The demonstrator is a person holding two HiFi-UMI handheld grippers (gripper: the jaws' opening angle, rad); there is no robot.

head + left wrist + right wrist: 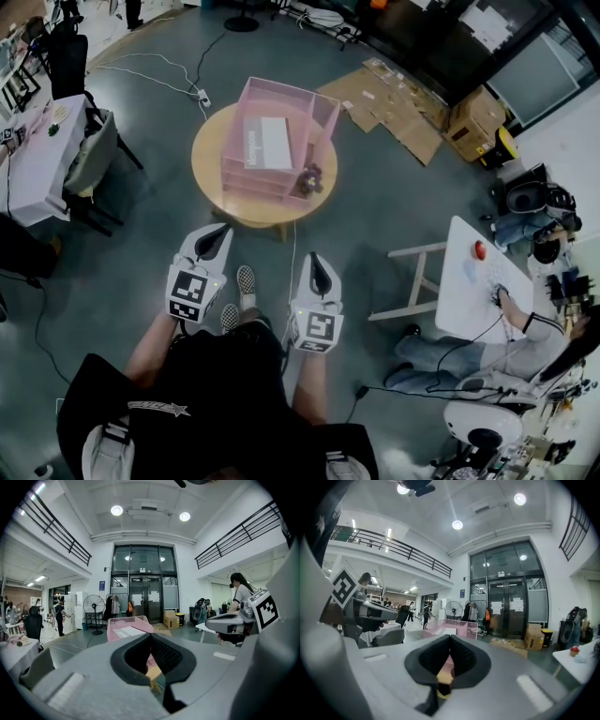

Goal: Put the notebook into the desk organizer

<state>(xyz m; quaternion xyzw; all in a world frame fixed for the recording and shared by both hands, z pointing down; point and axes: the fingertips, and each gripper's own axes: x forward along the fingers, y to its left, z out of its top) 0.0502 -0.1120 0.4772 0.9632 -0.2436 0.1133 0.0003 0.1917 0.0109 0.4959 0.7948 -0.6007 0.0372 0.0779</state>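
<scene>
A pink desk organizer [281, 141] stands on a round wooden table [214, 192] ahead of me. A white notebook [269, 142] lies flat in its top tray. Both grippers are held low, short of the table and apart from it. My left gripper [217, 234] is shut with nothing between its jaws. My right gripper [314, 262] is shut and empty too. The left gripper view shows the left gripper's jaws [150, 637] meeting, with the organizer [127, 624] and notebook [126, 631] beyond them. In the right gripper view, the right gripper's jaws [450, 640] meet in front of the organizer [459, 627].
A small dark bunch [309, 176] sits on the table beside the organizer. Flattened cardboard [394, 94] lies on the floor behind. A white table [473, 277] with seated people is at the right. Another table [37, 159] and chair stand at the left. Cables cross the floor.
</scene>
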